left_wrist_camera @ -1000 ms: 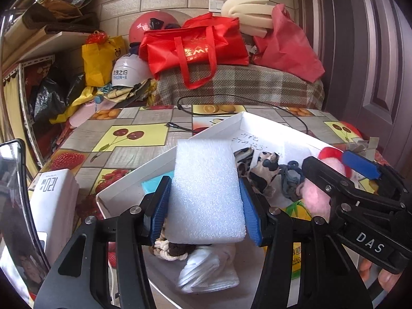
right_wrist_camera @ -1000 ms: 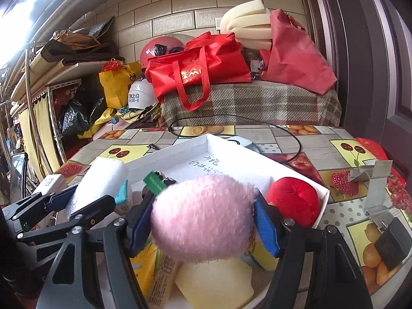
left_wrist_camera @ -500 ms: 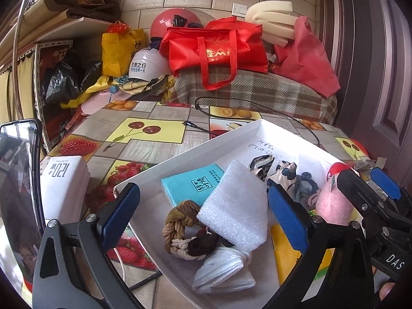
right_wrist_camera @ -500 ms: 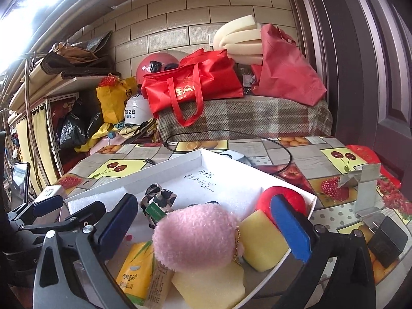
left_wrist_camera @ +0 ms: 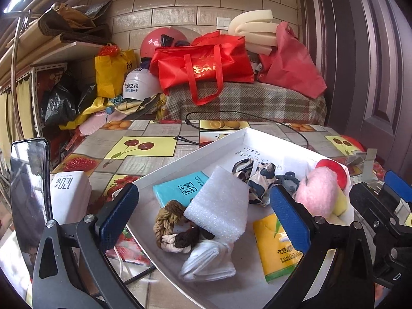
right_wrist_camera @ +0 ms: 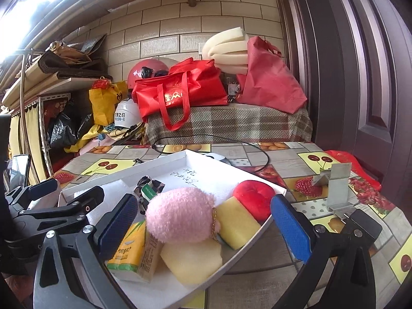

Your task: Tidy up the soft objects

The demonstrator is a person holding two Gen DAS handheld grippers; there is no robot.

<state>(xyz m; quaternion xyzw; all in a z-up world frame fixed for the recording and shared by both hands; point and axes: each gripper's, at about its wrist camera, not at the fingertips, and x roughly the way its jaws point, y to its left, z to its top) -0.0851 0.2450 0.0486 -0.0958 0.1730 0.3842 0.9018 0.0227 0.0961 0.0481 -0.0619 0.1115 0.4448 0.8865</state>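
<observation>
A white tray (left_wrist_camera: 195,154) on the fruit-print table holds the soft things. My left gripper (left_wrist_camera: 203,213) hovers at the tray's near edge, its jaws opening wide and clear of the white foam block (left_wrist_camera: 219,206), which lies tilted on braided hair ties (left_wrist_camera: 167,224) beside a teal tissue pack (left_wrist_camera: 180,188). My right gripper (right_wrist_camera: 204,221) stands open around, not touching, the pink plush ball (right_wrist_camera: 182,213). That ball rests on the tray (right_wrist_camera: 154,166) against a yellow sponge (right_wrist_camera: 237,224) and a red plush (right_wrist_camera: 255,198).
A folded white cloth (left_wrist_camera: 208,260) and a yellow-green tissue pack (left_wrist_camera: 278,249) lie at the tray's near side. A white charger box (left_wrist_camera: 69,195) and a phone (left_wrist_camera: 28,185) stand left. A black cable (left_wrist_camera: 244,118), a metal bracket (right_wrist_camera: 334,185) and red bags (left_wrist_camera: 203,67) lie beyond.
Both grippers opened and drew back. The left let go of the foam block, which now lies tilted in the tray. The right released the pink plush ball onto the tray.
</observation>
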